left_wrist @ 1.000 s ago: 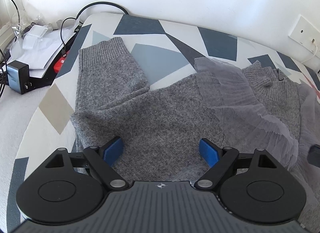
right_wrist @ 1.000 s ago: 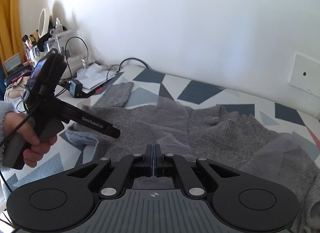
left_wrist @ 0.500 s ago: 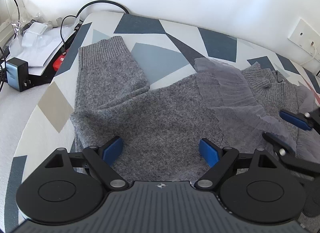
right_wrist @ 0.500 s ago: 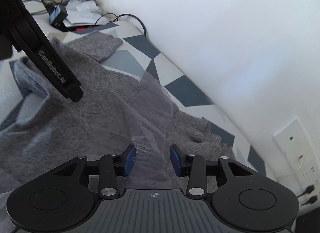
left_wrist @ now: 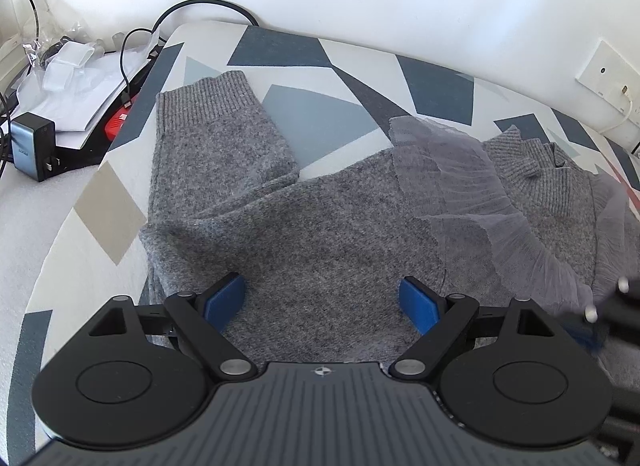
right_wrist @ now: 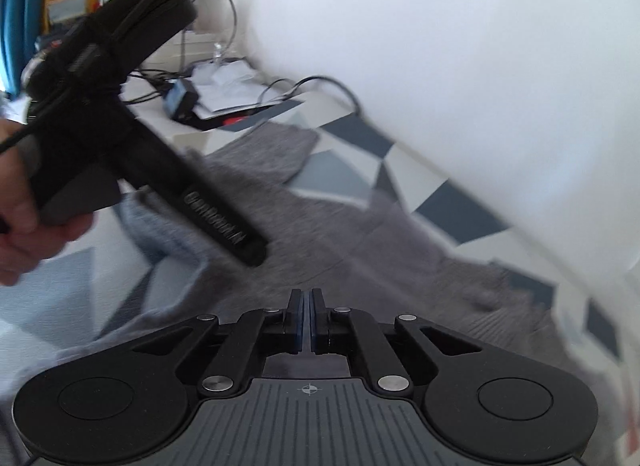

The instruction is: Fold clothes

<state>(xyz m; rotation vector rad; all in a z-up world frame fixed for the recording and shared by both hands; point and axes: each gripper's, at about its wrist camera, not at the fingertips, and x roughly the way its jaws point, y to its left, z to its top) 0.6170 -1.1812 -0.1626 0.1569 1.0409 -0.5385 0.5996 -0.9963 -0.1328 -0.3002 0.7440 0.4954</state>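
Observation:
A grey knit sweater (left_wrist: 320, 234) lies spread on the patterned bed cover (left_wrist: 312, 113). Its sleeve (left_wrist: 208, 145) is folded up at the left and its ribbed collar (left_wrist: 532, 157) is at the right. A sheer grey tulle frill (left_wrist: 460, 185) runs across its chest. My left gripper (left_wrist: 322, 298) hovers open just over the sweater's body, nothing between its blue pads. My right gripper (right_wrist: 306, 306) is shut, and in the left wrist view its blurred tips (left_wrist: 600, 318) sit at the frill's lower edge, with tulle over them. The sweater (right_wrist: 320, 258) is blurred in the right wrist view.
A charger block (left_wrist: 30, 145), white papers (left_wrist: 72, 93), a red item (left_wrist: 116, 121) and black cables (left_wrist: 200, 9) crowd the surface at the bed's left. A wall socket (left_wrist: 608, 77) is at the far right. A person's hand (right_wrist: 24, 225) holds the left gripper's handle.
My right gripper swung in over the sweater, opened around the tulle frill's edge, then shut there. My left gripper stayed still and open.

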